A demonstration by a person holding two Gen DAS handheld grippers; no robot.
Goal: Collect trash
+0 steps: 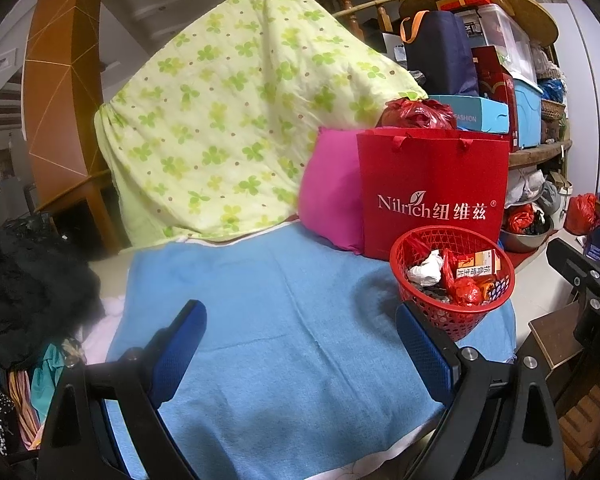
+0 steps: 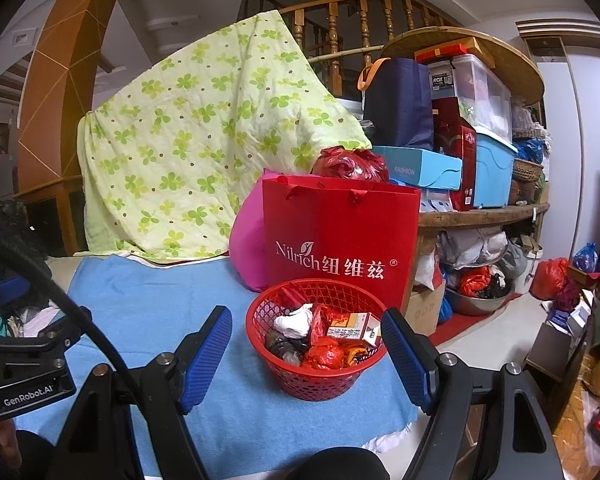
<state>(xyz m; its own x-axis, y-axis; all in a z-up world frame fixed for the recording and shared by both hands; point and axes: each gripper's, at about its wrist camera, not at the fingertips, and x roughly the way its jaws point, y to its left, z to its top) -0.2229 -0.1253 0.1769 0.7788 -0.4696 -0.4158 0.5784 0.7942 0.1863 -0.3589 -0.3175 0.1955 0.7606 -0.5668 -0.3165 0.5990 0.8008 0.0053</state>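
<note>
My right tool (image 2: 306,344) stands spread and empty, the red trash basket (image 2: 318,376) dead ahead at twelve o'clock on the blue towel (image 2: 148,312); my left tool (image 1: 300,336), also spread, has it at two o'clock.

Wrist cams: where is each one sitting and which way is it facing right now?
Left wrist: on the left gripper, angled slightly down over the blue towel; open blue fingers show, the right gripper's body at the right edge.
Right wrist: on the right gripper, facing the basket of trash between its open fingers; the left gripper's body at the left edge.
Shared: basket, red bag, towel, green quilt.
</note>
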